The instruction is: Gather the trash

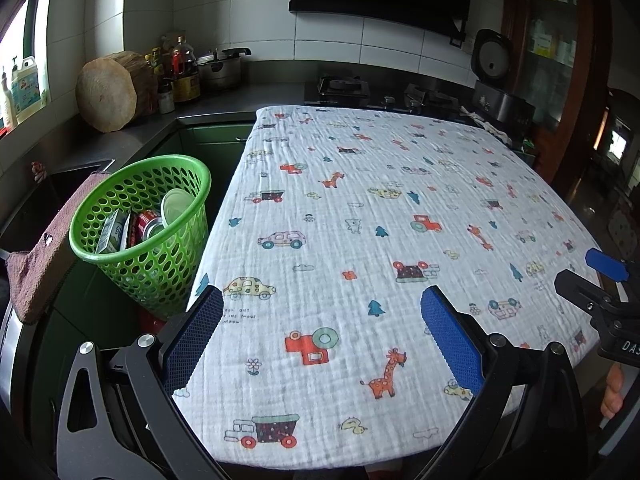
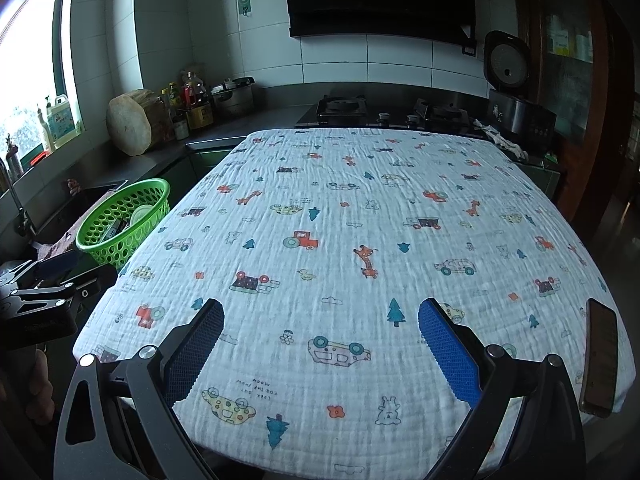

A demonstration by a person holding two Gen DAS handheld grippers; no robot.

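Observation:
A green perforated basket (image 1: 120,248) stands left of the table and holds a red can (image 1: 149,222), a white cup (image 1: 180,206) and a carton (image 1: 114,234). It also shows in the right wrist view (image 2: 100,246). The table wears a white cloth with printed cars and giraffes (image 1: 360,220). My left gripper (image 1: 322,312) is open and empty over the table's near left part, right of the basket. My right gripper (image 2: 320,320) is open and empty over the near edge. The right gripper shows at the left view's right edge (image 1: 604,276).
A dark phone (image 2: 600,360) lies on the cloth's near right corner. Behind the table are a gas hob (image 2: 392,114), a rice cooker (image 2: 516,112), a wooden chopping block (image 1: 112,92), bottles and a pot. A brown towel (image 1: 44,264) hangs over the sink edge beside the basket.

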